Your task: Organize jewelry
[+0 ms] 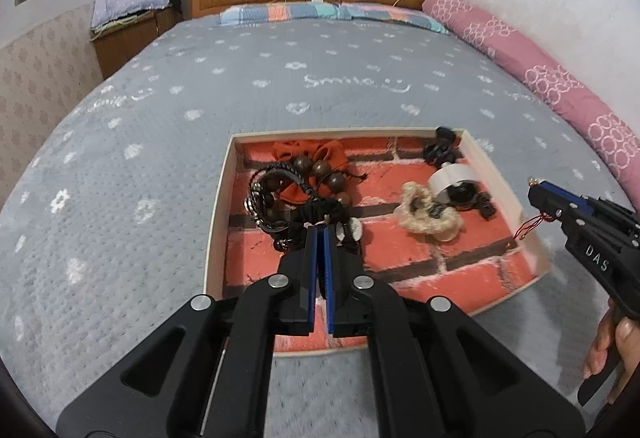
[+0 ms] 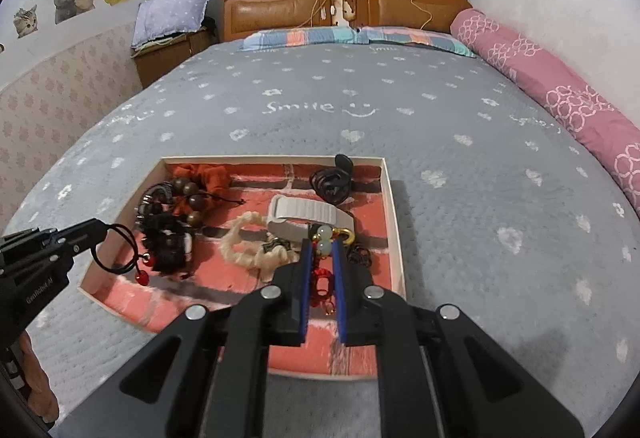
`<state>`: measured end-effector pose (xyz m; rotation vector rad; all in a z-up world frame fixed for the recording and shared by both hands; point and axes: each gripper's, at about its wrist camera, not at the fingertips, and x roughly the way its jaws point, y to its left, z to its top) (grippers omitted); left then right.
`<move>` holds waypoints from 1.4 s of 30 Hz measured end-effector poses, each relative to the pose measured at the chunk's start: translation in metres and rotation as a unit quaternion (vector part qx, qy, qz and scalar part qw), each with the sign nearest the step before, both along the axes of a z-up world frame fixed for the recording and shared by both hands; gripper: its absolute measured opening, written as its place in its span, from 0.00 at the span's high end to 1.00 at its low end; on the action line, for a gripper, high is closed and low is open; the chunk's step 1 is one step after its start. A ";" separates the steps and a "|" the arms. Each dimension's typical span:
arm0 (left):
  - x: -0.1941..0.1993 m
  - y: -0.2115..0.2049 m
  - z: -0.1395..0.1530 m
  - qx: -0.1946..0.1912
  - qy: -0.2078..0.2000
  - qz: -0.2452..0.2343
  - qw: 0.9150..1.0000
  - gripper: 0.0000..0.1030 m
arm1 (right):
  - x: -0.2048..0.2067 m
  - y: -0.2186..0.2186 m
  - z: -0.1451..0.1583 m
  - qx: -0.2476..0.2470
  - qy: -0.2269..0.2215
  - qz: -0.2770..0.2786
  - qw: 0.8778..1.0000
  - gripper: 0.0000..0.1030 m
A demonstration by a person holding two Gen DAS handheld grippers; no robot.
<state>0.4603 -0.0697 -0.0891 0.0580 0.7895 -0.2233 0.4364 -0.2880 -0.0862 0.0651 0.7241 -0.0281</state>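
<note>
Left gripper (image 1: 321,234) clamped on a thin black cord loop (image 2: 116,248) with a red bead (image 2: 142,279); the loop hangs from its tips over the near-left edge of the shallow box (image 1: 219,198) on the grey bedspread (image 1: 140,158). Right gripper (image 2: 322,244) pinches a red-string charm (image 2: 322,280) with pale green beads (image 2: 325,238), above the box's right side. Ahead of the left tips: wooden bead bracelet (image 1: 320,174), black scrunchie (image 1: 324,212). Cream braided ring (image 2: 248,246) just left of the right tips.
</note>
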 end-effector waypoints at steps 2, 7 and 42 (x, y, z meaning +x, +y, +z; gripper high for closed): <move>0.009 0.001 -0.013 0.000 0.008 0.004 1.000 0.98 | 0.007 -0.001 -0.008 0.002 0.006 -0.002 1.000 0.90; 0.026 0.006 -0.036 0.005 0.023 0.013 1.000 0.98 | 0.019 -0.001 -0.030 -0.004 0.019 -0.002 1.000 0.90; -0.093 0.044 0.070 0.009 -0.063 0.026 0.998 0.05 | -0.099 0.002 0.064 -0.025 -0.070 -0.006 0.997 0.12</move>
